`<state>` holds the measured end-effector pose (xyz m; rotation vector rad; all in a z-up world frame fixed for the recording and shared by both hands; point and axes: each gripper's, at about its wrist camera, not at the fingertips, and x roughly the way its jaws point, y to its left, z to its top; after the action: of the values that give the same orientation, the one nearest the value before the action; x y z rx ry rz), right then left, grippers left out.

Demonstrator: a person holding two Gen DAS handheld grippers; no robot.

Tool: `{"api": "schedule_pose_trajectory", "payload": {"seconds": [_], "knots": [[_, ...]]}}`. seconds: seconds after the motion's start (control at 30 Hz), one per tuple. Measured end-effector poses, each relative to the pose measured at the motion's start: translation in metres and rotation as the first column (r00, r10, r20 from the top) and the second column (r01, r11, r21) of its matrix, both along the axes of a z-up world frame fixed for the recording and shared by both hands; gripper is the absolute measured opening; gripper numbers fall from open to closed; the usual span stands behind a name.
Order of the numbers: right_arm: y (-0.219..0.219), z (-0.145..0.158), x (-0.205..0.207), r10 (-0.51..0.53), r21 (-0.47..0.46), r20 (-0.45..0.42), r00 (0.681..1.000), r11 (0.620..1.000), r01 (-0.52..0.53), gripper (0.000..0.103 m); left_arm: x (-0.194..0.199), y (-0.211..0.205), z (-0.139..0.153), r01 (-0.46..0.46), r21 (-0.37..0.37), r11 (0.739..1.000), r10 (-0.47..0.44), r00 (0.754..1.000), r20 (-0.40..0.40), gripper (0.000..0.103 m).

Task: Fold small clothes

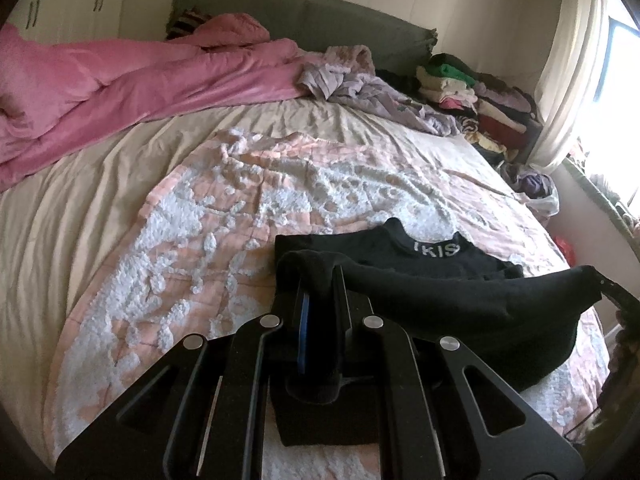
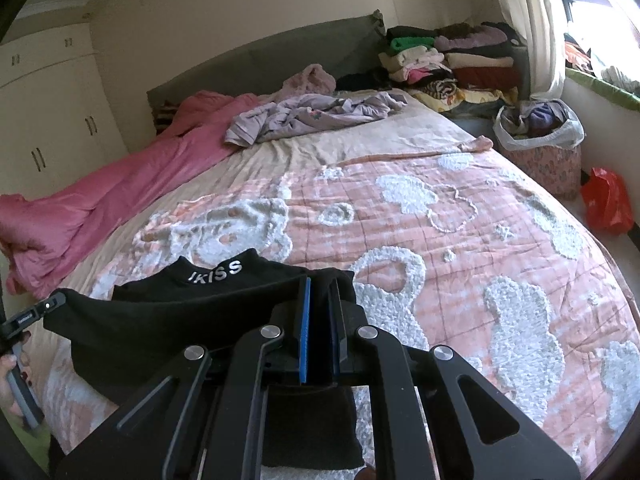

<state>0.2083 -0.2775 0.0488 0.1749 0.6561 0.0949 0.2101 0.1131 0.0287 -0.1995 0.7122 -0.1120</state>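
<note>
Fisheye rims and the tongs' own frames cut off the near bed edge in both views. Window glare washes out the right side of the left view. Folded pile [image 2: 448, 60] at the far corner is too small to sort by item.

Black top [image 2: 208, 300] lies on the pink blanket [image 2: 460, 248], white collar lettering facing away from the cameras. Its near hem is lifted off the blanket, stretched between the two tongs.

Left tongs [image 1: 320, 280]: closed on the hem's left corner, fabric bunched over the tips, hiding them. Right tongs [image 2: 319, 280]: closed on the right corner, blue pads [image 2: 306, 320] pinching cloth. How the hem passes under the frames is hidden.

Pink duvet [image 1: 120, 80] is heaped far left, lilac garment [image 2: 312, 114] crumpled near the headboard [image 1: 320, 12].
</note>
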Motion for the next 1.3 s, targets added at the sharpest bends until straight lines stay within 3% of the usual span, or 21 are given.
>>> {"api": "schedule_pose_trajectory", "payload": {"seconds": [0.37, 0.5, 0.6, 0.67, 0.7, 0.93, 1.1, 1.3], "knots": [[0.003, -0.033, 0.024, -0.036, -0.059, -0.068, 0.997, 0.998, 0.032, 0.007, 0.029, 0.004, -0.038, -0.018, 0.015, 1.0, 0.019, 0.997, -0.073, 0.004], [0.003, -0.047, 0.031, -0.056, -0.077, -0.102, 0.993, 0.996, 0.049, 0.009, 0.038, 0.007, -0.053, -0.035, 0.019, 0.999, 0.037, 0.994, -0.103, 0.011], [0.001, -0.053, 0.031, -0.081, -0.104, -0.103, 0.991, 0.992, 0.07, 0.024, 0.037, 0.009, -0.055, -0.053, 0.021, 0.998, 0.055, 0.993, -0.102, 0.035], [-0.003, -0.054, 0.028, -0.095, -0.093, -0.098, 0.991, 0.992, 0.086, 0.055, 0.032, 0.012, -0.051, -0.06, 0.004, 0.998, 0.06, 0.994, -0.09, 0.037], [-0.006, -0.054, 0.024, -0.106, -0.078, -0.084, 0.991, 0.992, 0.099, 0.057, 0.027, 0.014, -0.048, -0.067, -0.003, 0.998, 0.066, 0.995, -0.074, 0.038], [-0.01, -0.036, -0.003, -0.118, -0.064, -0.021, 0.993, 0.991, 0.117, 0.057, -0.01, 0.014, -0.021, -0.082, -0.009, 0.997, 0.082, 0.996, 0.031, 0.043], [0.017, -0.025, -0.028, 0.002, -0.102, 0.004, 1.0, 0.995, -0.001, 0.056, -0.033, -0.009, -0.023, -0.004, 0.02, 1.0, 0.003, 1.0, 0.026, 0.043], [0.069, -0.038, -0.04, 0.202, -0.146, -0.071, 0.977, 0.967, -0.21, 0.036, -0.04, -0.061, -0.043, 0.141, 0.11, 0.984, -0.138, 0.99, -0.038, 0.043]]}}
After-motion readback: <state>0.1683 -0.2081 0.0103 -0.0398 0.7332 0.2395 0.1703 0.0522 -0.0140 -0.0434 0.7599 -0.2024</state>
